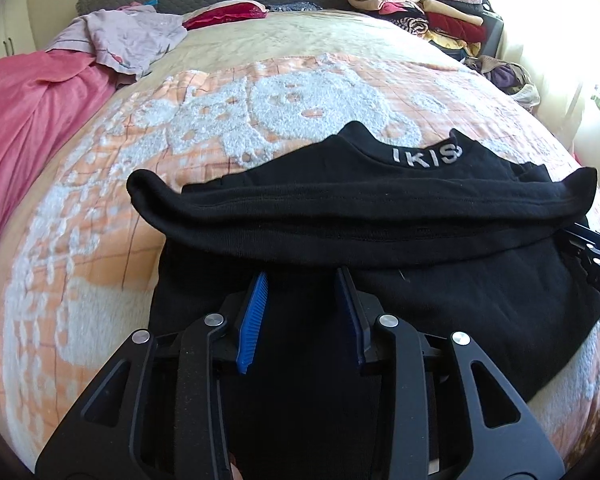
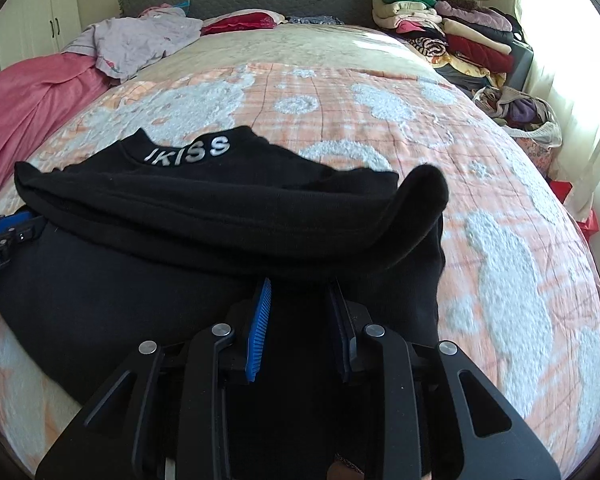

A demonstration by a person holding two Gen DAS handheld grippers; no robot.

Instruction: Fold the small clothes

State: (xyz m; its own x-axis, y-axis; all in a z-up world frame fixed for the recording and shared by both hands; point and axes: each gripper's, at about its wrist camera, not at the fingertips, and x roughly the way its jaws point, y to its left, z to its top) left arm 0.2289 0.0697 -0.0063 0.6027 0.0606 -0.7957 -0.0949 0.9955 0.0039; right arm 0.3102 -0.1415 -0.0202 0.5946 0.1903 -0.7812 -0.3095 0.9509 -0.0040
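A small black garment with white "IKISS" lettering on its band lies on the bed, partly folded, its hem rolled over toward the band. It also shows in the right wrist view. My left gripper is open, its blue pads just at the near side of the rolled fold, over black cloth. My right gripper is open in the same way at the fold's right part. Each gripper shows at the other view's edge: the right one, the left one.
The bed has an orange and white fluffy blanket. A pink sheet and a lilac garment lie at the far left. A stack of folded clothes stands at the far right; a bag of clothes sits beside the bed.
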